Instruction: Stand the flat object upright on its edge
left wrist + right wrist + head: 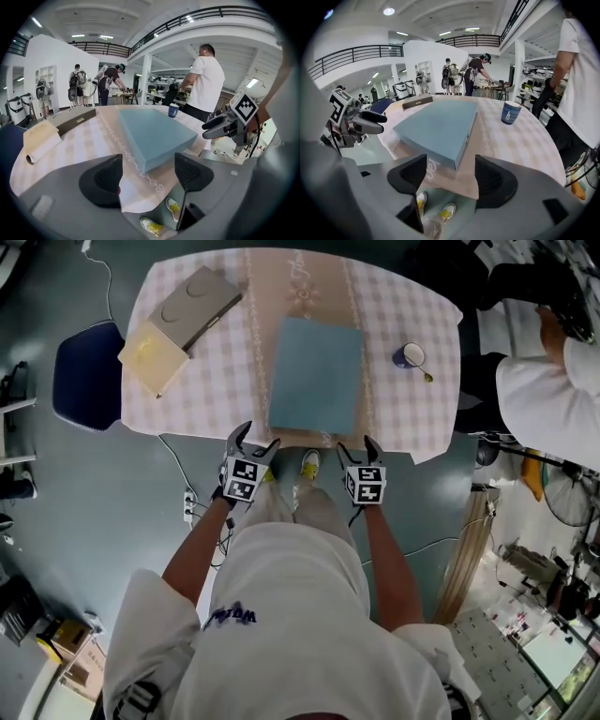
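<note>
A flat light-blue box (315, 376) lies flat in the middle of the table (403, 418), which is covered by a pink checked cloth. Its near edge reaches close to the table's front edge. My left gripper (255, 439) hovers at the front edge by the box's near left corner, jaws open and empty. My right gripper (357, 446) hangs by the near right corner, also open with nothing between its jaws. In the left gripper view the box (154, 133) lies just ahead of the left gripper (150, 164). In the right gripper view the box (436, 124) sits ahead of the right gripper (450, 168).
A grey flat case (197, 304) and a tan box (153, 354) lie at the table's far left. A blue mug (409, 355) stands at the right. A blue chair (84, 376) is left of the table; a person (548, 399) stands to the right. A power strip (190, 507) lies on the floor.
</note>
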The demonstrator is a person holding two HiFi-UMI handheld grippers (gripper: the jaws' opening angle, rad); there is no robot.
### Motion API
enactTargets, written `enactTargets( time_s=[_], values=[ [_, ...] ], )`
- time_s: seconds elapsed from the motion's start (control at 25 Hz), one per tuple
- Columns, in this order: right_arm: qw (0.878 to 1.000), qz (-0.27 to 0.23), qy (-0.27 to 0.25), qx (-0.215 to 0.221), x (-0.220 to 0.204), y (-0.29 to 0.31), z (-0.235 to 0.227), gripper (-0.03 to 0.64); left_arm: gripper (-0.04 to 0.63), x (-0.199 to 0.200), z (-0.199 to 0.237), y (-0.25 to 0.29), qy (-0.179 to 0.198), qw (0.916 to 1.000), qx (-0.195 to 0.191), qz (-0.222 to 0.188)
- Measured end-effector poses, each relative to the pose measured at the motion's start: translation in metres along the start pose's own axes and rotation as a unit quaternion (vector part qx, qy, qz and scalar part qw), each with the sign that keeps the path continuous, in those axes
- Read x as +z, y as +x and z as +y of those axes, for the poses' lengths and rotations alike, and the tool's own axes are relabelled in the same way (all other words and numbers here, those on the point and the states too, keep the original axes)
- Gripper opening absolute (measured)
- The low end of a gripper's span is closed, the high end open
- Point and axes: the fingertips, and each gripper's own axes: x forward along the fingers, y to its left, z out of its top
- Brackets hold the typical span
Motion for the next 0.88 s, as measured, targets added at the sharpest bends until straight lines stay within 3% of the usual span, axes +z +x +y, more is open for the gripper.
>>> enactTargets(
  time_s=[0.36,0.88],
  values=[
    [0.998,0.052,-0.022,0.030,-0.016,0.040,0.000,0.311,0.319,-0.026,-0.002,0.044,0.000,0.9977,-0.012,0.066],
    [0.996,0.059,-0.039,0.052,-0.016,0.048,0.009,0.233,0.270,-0.017,-0.010,0.061,0.018,0.9969,-0.019,0.074]
  ],
)
